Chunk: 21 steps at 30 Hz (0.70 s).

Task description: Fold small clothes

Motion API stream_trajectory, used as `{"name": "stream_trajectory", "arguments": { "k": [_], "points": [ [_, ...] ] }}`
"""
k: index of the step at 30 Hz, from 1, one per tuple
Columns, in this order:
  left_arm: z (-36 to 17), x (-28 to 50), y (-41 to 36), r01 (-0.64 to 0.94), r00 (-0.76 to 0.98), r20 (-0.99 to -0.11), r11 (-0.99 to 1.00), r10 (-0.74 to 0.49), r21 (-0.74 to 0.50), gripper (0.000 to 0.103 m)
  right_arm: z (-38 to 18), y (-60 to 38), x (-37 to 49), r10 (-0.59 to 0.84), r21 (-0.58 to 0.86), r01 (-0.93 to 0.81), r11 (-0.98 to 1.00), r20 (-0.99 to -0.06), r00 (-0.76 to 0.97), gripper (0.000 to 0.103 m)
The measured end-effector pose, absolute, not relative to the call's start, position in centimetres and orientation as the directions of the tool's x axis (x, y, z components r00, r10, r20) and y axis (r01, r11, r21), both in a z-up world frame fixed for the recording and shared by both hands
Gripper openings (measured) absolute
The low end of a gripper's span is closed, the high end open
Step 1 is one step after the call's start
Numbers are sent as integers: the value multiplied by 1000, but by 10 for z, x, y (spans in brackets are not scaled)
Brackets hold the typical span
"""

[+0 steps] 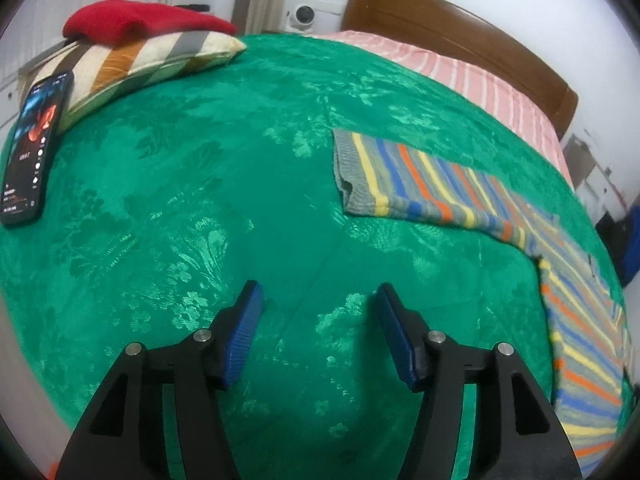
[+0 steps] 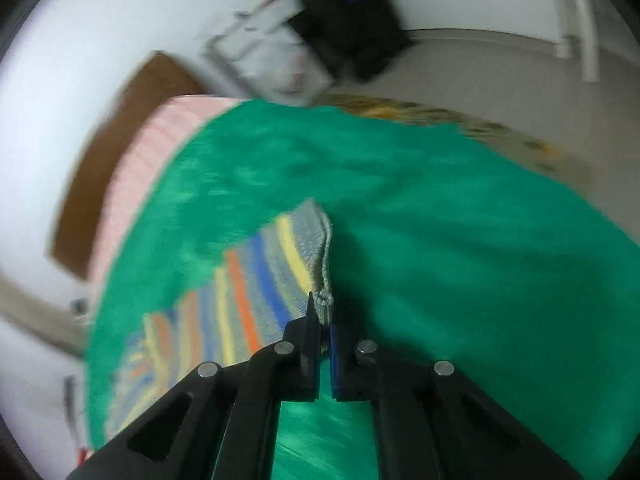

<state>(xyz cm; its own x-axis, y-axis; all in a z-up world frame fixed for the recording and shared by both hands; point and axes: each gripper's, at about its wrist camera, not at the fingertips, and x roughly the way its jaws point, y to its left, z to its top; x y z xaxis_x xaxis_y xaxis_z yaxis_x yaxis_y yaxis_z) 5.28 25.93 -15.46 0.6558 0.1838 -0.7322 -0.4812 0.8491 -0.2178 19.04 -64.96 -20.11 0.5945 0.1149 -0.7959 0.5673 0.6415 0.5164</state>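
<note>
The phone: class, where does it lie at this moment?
In the left wrist view the phone lies at the far left on the green bedspread, its top end against the striped pillow, well away from the striped garment.

A green bedspread [image 1: 200, 184] with a woven floral sheen covers the bed, and a pink striped sheet [image 1: 472, 80] shows past its far edge, below a brown wooden headboard [image 1: 460, 28]. At the left lies a striped cushion [image 1: 132, 64] with a red cloth [image 1: 136, 20] on top — a phone [image 1: 34, 144] (screen lit) leans against it. A small white camera [image 1: 304, 14] sits by the wall.
</note>
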Motion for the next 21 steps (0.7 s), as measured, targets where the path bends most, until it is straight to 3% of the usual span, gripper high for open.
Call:
{"name": "stream_trajectory", "arguments": {
  "k": [5,8,9,11,13,17,21],
  "points": [
    [-158,58,253,-468,654,-729,866,204,-177,68,-200,-635,191,62,408,549,730,-839,541,2],
    [-157,56,246,-443,655,-728,883,201,-155,81,-193,-632,187,55,395,513,762,-829,556,9],
    [-155,54,243,-442,656,-726,884,204,-150,85,-189,-630,184,58,398,487,778,-816,575,20],
    [-151,47,239,-436,670,-715,885,199,-162,88,-182,-627,171,65,411,451,792,-792,608,57],
    [-147,42,236,-410,696,-700,888,157,-209,90,-171,-622,146,32,389,430,815,-771,637,67],
    [-140,42,232,-359,707,-704,892,68,-275,90,-147,-599,101,16,343,365,866,-748,664,68],
    [-120,27,207,-170,669,-722,909,-177,-380,90,-132,-553,72,276,452,149,879,-740,613,68]
  ]
}}
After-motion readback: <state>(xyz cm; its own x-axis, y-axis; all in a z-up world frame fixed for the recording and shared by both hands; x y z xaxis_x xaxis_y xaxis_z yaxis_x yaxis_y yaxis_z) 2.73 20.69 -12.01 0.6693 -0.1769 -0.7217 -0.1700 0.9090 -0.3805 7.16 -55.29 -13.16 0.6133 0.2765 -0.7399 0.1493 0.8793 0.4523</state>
